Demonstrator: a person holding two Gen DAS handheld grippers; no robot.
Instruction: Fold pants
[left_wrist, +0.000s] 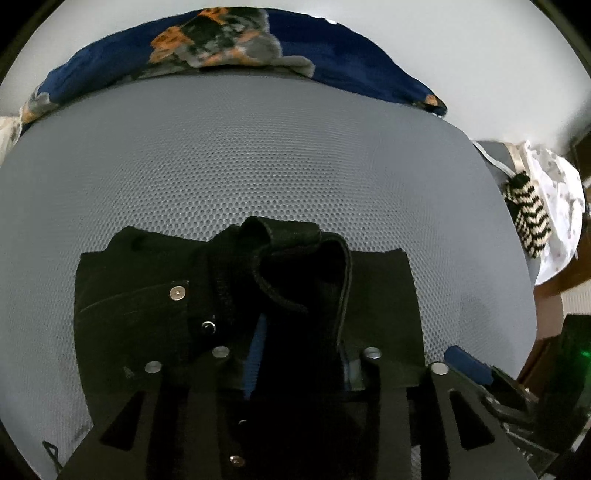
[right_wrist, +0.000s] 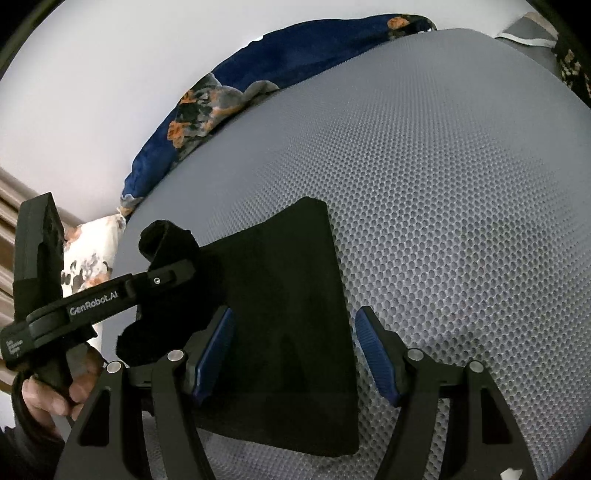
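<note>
Home bedroom, grey mesh mattress (left_wrist: 258, 155), floral blue bedding (left_wrist: 221, 40), patterned pillow (right_wrist: 92, 254)

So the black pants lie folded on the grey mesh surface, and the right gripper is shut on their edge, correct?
Not quite. In the right wrist view the right gripper is open: its blue pads stand apart on either side of the black pants, pressing nothing. The pants do lie folded on the grey mesh surface.

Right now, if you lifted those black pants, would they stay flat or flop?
Probably flop: the black pants are soft cloth, and their waistband already curls up. Likely light, and unlikely to slide on the bumpy grey mesh surface.
</note>
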